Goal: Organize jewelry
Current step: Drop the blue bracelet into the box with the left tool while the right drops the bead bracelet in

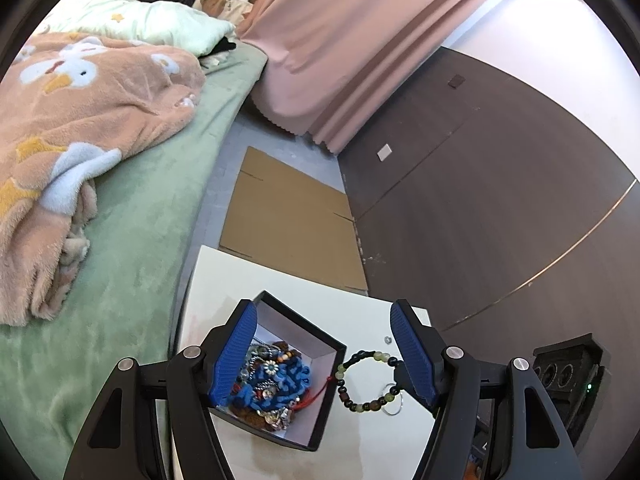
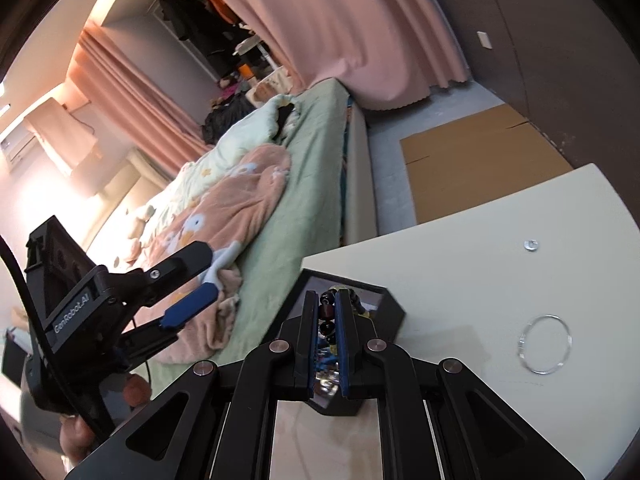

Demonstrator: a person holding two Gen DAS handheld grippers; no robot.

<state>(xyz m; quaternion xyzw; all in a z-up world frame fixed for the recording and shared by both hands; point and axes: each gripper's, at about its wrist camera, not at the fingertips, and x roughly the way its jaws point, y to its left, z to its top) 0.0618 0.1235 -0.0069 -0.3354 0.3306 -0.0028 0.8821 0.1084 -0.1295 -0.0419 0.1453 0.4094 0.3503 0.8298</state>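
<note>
A black jewelry box [image 1: 324, 380] with a white lining sits on the cream table [image 1: 224, 280], holding a tangle of blue cord, beads and metal pieces [image 1: 276, 384]. My left gripper [image 1: 324, 354] is open above the box, with nothing between its blue pads. A green and dark bead bracelet [image 1: 360, 380] hangs at the box's right edge, held by my right gripper. In the right wrist view my right gripper [image 2: 328, 312] is shut on the bead bracelet [image 2: 326, 312] above the box [image 2: 394, 312].
A clear ring [image 2: 544, 344] and a small silver ring [image 2: 531, 245] lie on the table [image 2: 480, 280]. A bed with a green sheet [image 1: 132, 232] and a peach blanket stands to the left. Flat cardboard [image 1: 288, 220] lies on the floor beyond the table.
</note>
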